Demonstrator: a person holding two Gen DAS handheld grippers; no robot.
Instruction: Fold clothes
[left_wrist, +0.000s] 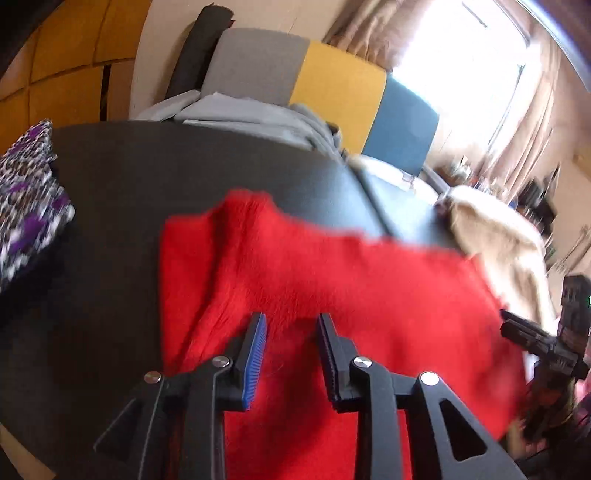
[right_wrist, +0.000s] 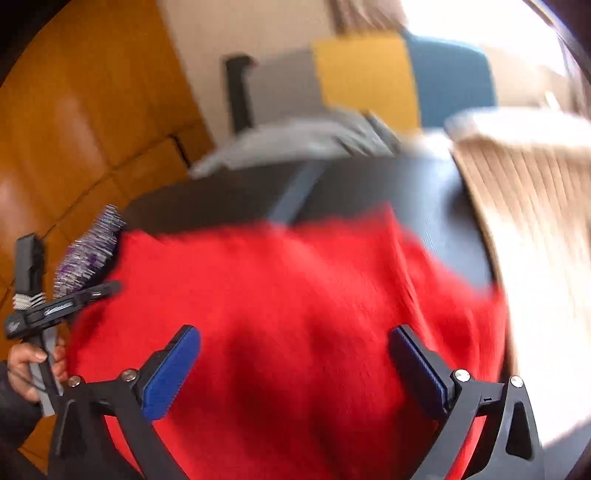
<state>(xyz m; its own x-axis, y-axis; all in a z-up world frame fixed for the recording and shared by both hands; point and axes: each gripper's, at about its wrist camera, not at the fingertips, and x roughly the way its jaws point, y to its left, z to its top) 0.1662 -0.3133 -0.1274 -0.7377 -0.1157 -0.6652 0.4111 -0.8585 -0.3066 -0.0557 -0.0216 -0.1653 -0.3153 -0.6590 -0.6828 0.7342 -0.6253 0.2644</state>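
Note:
A red fuzzy garment (left_wrist: 314, 280) lies spread on a dark table (left_wrist: 129, 177); it also fills the middle of the right wrist view (right_wrist: 288, 295). My left gripper (left_wrist: 291, 325) hovers over the garment's near part with its blue-padded jaws apart and nothing between them. My right gripper (right_wrist: 295, 350) is wide open above the garment, empty. The right gripper shows at the right edge of the left wrist view (left_wrist: 543, 343), and the left gripper at the left edge of the right wrist view (right_wrist: 55, 306), held in a hand.
A purple and leopard-print cloth (left_wrist: 29, 206) lies at the table's left. A beige knit garment (left_wrist: 506, 251) lies at the right. Behind the table stands a grey, yellow and blue sofa (left_wrist: 332, 81) with grey folded clothes (left_wrist: 251, 118). A bright window is at the right.

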